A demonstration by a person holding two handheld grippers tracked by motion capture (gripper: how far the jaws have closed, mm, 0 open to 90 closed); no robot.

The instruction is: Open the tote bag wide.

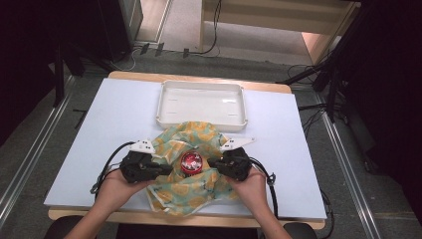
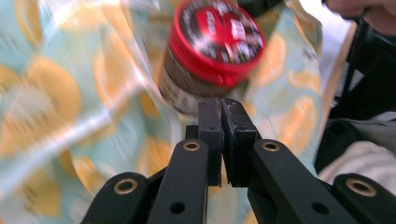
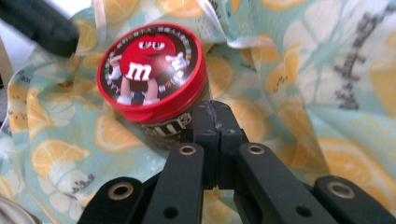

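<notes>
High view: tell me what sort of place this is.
Probably a lab or recording workspace, not a home: a white-topped table stands between metal floor rails, cables run across the grey floor, and dark equipment stands flank it.

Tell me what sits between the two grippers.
In the high view, a red-lidded jar stands on the lemon-print cloth, between the left gripper and the right gripper.

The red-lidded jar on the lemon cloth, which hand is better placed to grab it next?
Right, narrowly. The right claw sits shut just in front of the jar, squarely facing it. The left claw is also shut and close, but its view of the jar on the cloth is blurred. Either must open first.
</notes>
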